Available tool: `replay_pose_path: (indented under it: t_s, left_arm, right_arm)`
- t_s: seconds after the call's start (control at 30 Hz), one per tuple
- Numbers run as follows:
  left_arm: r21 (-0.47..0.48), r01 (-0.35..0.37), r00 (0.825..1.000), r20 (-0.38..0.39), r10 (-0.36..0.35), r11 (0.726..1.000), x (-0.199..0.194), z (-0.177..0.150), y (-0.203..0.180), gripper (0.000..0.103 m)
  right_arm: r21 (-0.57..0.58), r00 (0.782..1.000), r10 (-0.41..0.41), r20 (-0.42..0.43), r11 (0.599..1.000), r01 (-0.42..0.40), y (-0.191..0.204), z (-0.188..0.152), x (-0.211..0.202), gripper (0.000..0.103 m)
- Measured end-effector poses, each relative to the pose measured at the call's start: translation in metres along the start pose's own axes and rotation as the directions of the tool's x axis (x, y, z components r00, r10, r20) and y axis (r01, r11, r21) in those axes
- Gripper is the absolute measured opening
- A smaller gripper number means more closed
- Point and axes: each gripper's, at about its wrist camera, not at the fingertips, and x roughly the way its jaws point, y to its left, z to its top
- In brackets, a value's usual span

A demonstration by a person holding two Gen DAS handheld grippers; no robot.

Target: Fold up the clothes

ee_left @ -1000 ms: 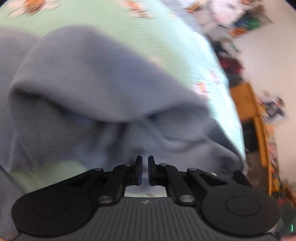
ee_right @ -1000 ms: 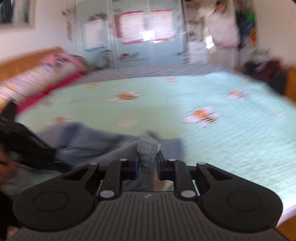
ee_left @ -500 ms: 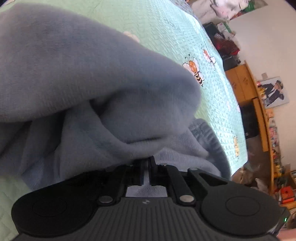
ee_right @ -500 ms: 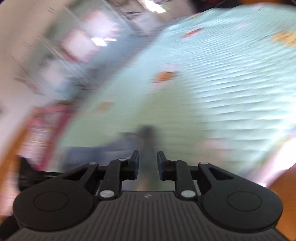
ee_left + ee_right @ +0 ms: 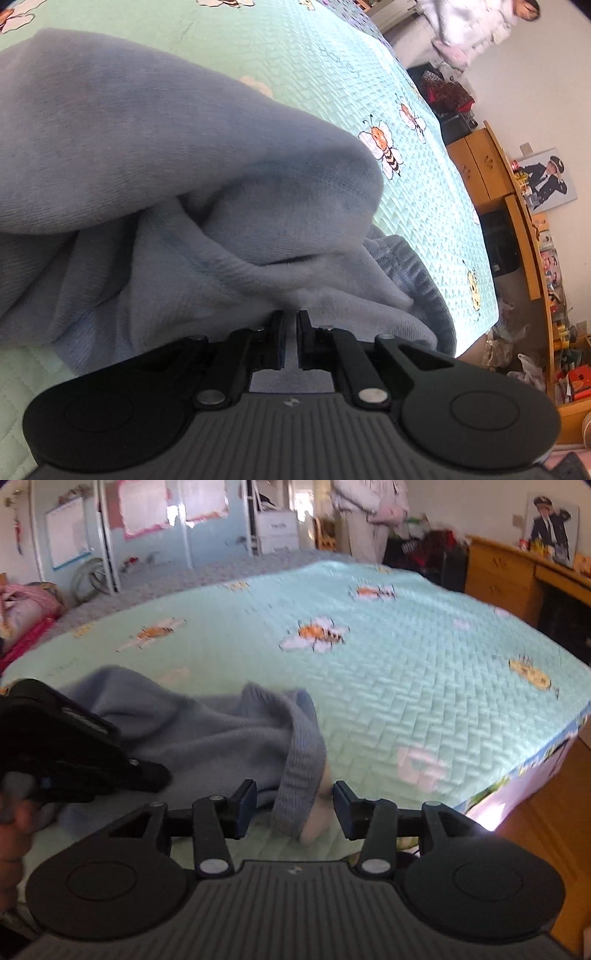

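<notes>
- On the green quilt (image 5: 424, 686) with its bee pattern, a grey-blue sweater (image 5: 155, 177) lies bunched in soft folds near the quilt's front edge.
- Left gripper (image 5: 291, 322): jaws drawn together, with only a thin slit between the black fingers (image 5: 277, 332). Sweater fabric bulges against the tips and fills the view beyond them; whether cloth is actually pinched in the slit cannot be told.
- Seen from the right wrist view, the left gripper (image 5: 147, 773) lies low at the left of the sweater (image 5: 207, 731), its black body resting over the fabric, with a hand (image 5: 14, 823) partly visible at its rear.
- Right gripper (image 5: 293, 805): jaws opening, standing well apart. The sweater's ribbed cuff (image 5: 301, 771) hangs between them, clear of both blue pads (image 5: 245, 806), so nothing is clamped.
- That cuff drapes down toward the quilt's front edge, just right of the main heap of sweater.
- Beyond the quilt's far edge a person in pale clothing (image 5: 364, 517) stands, only partly in frame.
- To the right of the quilt stands a wooden dresser (image 5: 495, 576), with a framed picture (image 5: 550, 528) above it against the wall.
- Left of the quilt, pink bedding (image 5: 26, 605) lies heaped.
- Right wrist view is slightly blurred across the quilt's pattern.
</notes>
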Motion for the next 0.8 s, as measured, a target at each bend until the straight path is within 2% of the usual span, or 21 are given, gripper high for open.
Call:
replay_pose_path:
  t_s: [0.03,0.1,0.17,0.27,0.3,0.4,0.43,0.47,0.53,0.57,0.6,0.63,0.73,0.8]
  left_arm:
    - [-0.004,0.003,1.000,0.003,-0.003,1.000,-0.001,0.001,0.002,0.004]
    - [-0.012,0.003,1.000,0.011,-0.003,1.000,-0.002,0.004,0.008,0.004]
    - [-0.030,0.004,1.000,0.012,-0.003,1.000,-0.007,0.003,0.018,0.003]
    - [-0.067,0.019,1.000,0.005,-0.018,0.998,-0.008,0.005,0.030,0.001]
    - [-0.075,0.025,1.000,0.004,-0.025,0.997,-0.009,0.005,0.032,0.001]
    - [-0.073,0.028,1.000,0.004,-0.028,0.997,-0.015,0.003,0.031,0.002]
    - [-0.071,0.028,1.000,0.003,-0.027,0.997,-0.017,0.002,0.031,0.002]
    - [-0.068,0.025,1.000,0.001,-0.025,0.997,-0.018,0.002,0.030,0.002]
    - [-0.066,0.018,1.000,-0.001,-0.018,0.998,-0.020,0.001,0.028,0.002]
    - [-0.066,0.015,1.000,-0.003,-0.015,0.998,-0.020,0.001,0.028,0.002]
    - [-0.066,0.011,1.000,-0.003,-0.012,0.998,-0.022,0.001,0.028,0.002]
    - [-0.065,0.009,1.000,-0.004,-0.009,0.998,-0.023,0.000,0.028,0.002]
    - [-0.054,0.013,1.000,-0.007,-0.013,0.998,-0.025,-0.003,0.025,0.005]
    - [-0.041,0.020,1.000,-0.008,-0.020,0.999,-0.026,-0.005,0.024,0.005]
  right_arm:
    - [-0.008,1.000,-0.002,0.003,1.000,0.002,-0.001,-0.002,0.000,0.026]
    - [0.027,1.000,-0.003,0.022,1.000,0.002,-0.018,0.003,0.000,0.023]
    - [0.083,0.998,-0.043,0.041,0.996,0.040,-0.052,0.009,-0.009,0.013]
    - [0.130,0.999,0.010,0.035,0.991,-0.014,-0.093,0.019,-0.007,0.018]
    - [0.116,0.999,0.023,0.032,0.993,-0.026,-0.094,0.020,-0.009,0.019]
    - [0.083,0.991,0.128,0.040,0.988,-0.131,-0.078,0.014,-0.023,0.020]
    - [0.064,0.986,0.161,0.047,0.984,-0.164,-0.066,0.010,-0.029,0.027]
    - [0.027,0.985,0.162,0.056,0.986,-0.164,-0.055,0.006,-0.035,0.039]
    - [-0.023,0.993,0.114,0.026,0.993,-0.114,-0.046,0.001,-0.028,0.043]
    - [-0.046,0.996,0.088,0.010,0.995,-0.087,-0.042,-0.001,-0.024,0.043]
    - [-0.014,0.994,0.109,-0.022,0.994,-0.110,-0.048,0.000,-0.019,0.040]
    - [0.032,0.988,0.144,-0.056,0.989,-0.143,-0.056,0.002,-0.013,0.026]
    - [0.047,0.980,0.196,-0.025,0.980,-0.194,-0.070,0.011,-0.016,0.023]
    - [0.087,0.966,0.258,0.027,0.962,-0.259,-0.081,0.025,-0.024,0.021]
